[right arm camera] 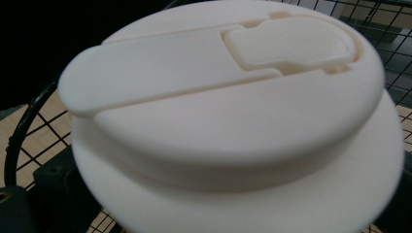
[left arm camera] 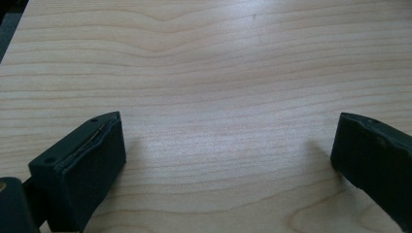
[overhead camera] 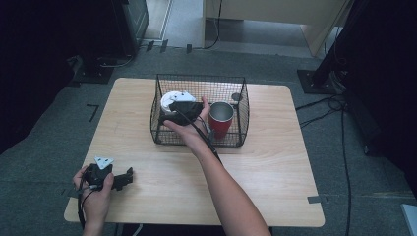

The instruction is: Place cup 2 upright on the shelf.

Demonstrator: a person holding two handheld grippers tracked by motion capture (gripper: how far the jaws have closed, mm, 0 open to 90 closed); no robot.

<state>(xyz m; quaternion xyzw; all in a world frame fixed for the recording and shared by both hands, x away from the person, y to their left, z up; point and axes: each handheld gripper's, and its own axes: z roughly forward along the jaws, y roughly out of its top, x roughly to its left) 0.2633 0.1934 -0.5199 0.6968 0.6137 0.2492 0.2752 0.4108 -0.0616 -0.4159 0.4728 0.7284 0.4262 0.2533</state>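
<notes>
A black wire basket point(overhead camera: 162, 132) stands at the middle of the wooden table point(overhead camera: 260, 182). Inside it are a red cup point(overhead camera: 221, 121) with a metal inside, upright at the right, and a white lid point(overhead camera: 172, 100) at the left. My right gripper point(overhead camera: 183, 111) reaches into the basket and sits right at the lid. In the right gripper view the white lid point(right arm camera: 228, 116) lies close between the two jaws, which stand wide on either side; their contact with it is hidden. My left gripper point(overhead camera: 129, 177) rests on the table near its front left corner, open on bare wood point(left arm camera: 228, 145).
Beyond the far edge of the table, dark equipment stands point(overhead camera: 314, 81) and cables point(overhead camera: 334, 105) lie on the grey carpet. The basket's walls point(overhead camera: 243, 113) rise around the right gripper. A cable trails from the right gripper along the forearm.
</notes>
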